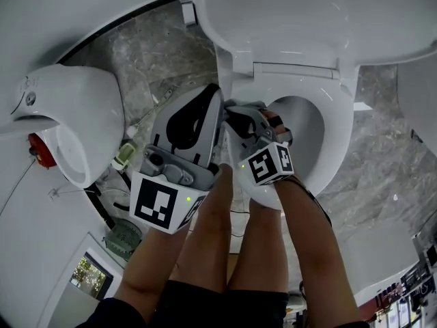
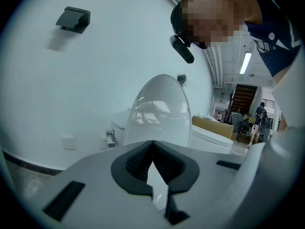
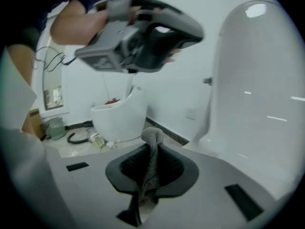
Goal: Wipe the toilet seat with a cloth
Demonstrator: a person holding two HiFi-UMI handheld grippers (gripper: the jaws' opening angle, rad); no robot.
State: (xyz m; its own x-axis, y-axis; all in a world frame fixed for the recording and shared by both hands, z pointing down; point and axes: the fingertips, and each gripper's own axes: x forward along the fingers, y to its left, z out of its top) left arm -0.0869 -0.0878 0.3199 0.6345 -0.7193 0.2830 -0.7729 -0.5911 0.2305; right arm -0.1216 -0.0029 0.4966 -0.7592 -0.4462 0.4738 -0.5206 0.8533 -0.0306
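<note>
The white toilet stands ahead with its lid (image 1: 287,19) raised and its seat (image 1: 336,149) down over the bowl. My right gripper (image 1: 235,111) hovers over the seat's left rim, shut on a grey knitted cloth (image 3: 151,144) that pokes up between its jaws. In the right gripper view the right gripper (image 3: 150,149) faces the upright lid (image 3: 259,80). My left gripper (image 1: 214,93) is held just left of the right one, beside the bowl. The left gripper (image 2: 152,144) is shut with nothing in it and points at the lid (image 2: 159,111).
A second white fixture (image 1: 75,128) stands at the left, with a red item (image 1: 41,149) behind it. A small bottle (image 1: 123,157), a black hose and a green basket (image 1: 123,239) lie on the marble floor. The person's bare legs (image 1: 218,238) stand close to the bowl.
</note>
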